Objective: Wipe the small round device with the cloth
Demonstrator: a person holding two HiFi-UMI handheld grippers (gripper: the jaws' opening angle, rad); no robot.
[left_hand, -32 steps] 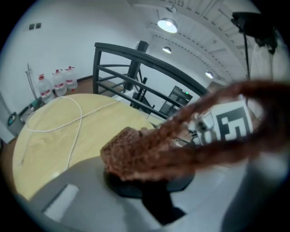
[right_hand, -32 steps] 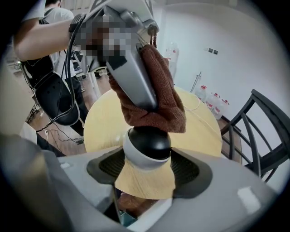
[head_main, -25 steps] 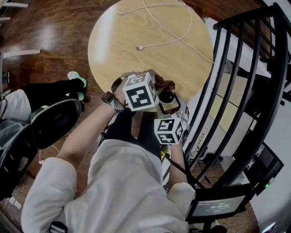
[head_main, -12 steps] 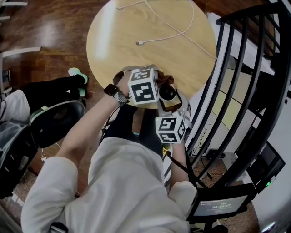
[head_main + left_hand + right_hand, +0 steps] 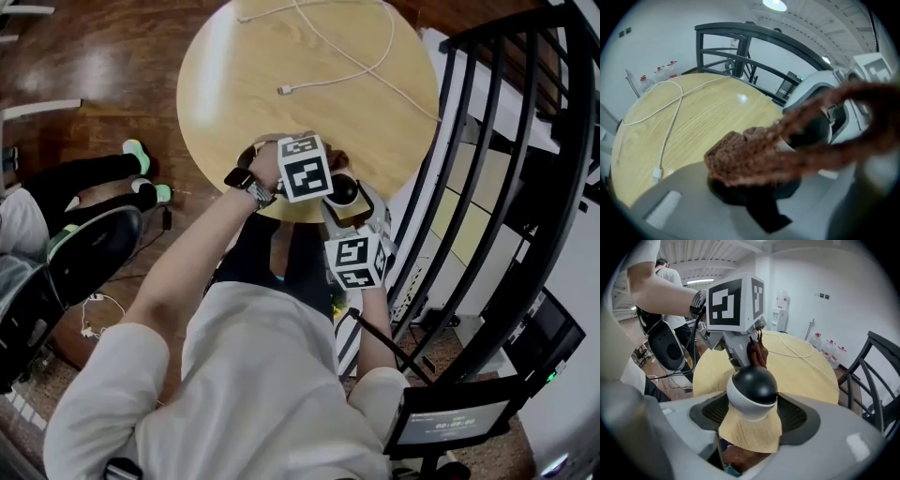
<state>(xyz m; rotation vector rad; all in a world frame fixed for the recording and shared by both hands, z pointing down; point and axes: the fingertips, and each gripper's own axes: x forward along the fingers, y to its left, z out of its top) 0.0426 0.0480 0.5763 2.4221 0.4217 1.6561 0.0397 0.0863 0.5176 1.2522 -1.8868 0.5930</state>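
A: Where is the small round device (image 5: pixel 753 389)?

B: At the bench's (image 5: pixel 281 56) 5 o'clock edge in the head view. It sits between the jaws of the right gripper (image 5: pixel 752 416), which are clamped on its white lower half. The dark dome stands clear above them.

A: And the cloth (image 5: pixel 750 154)?

B: The jaws of the left gripper (image 5: pixel 754 185) are closed on the brown cloth. In the left gripper view it smears across the frame toward 3 o'clock, too blurred to show its edge.

A: Does it touch the device?

B: I cannot tell. In the right gripper view the cloth sits just behind the dome at 12 o'clock, but the contact is hidden.

A: What else is cut off?

B: In the head view the marker cubes cover both sets of jaws, and the device's underside cannot be seen.

A: Room to move?

B: A dark railing (image 5: pixel 525 187) stands close by at the bench's 3 o'clock, and a chair (image 5: pixel 89 248) at 8 o'clock. A white cable (image 5: pixel 669 133) loops over the bench from 12 to 3 o'clock, well apart from the grippers.
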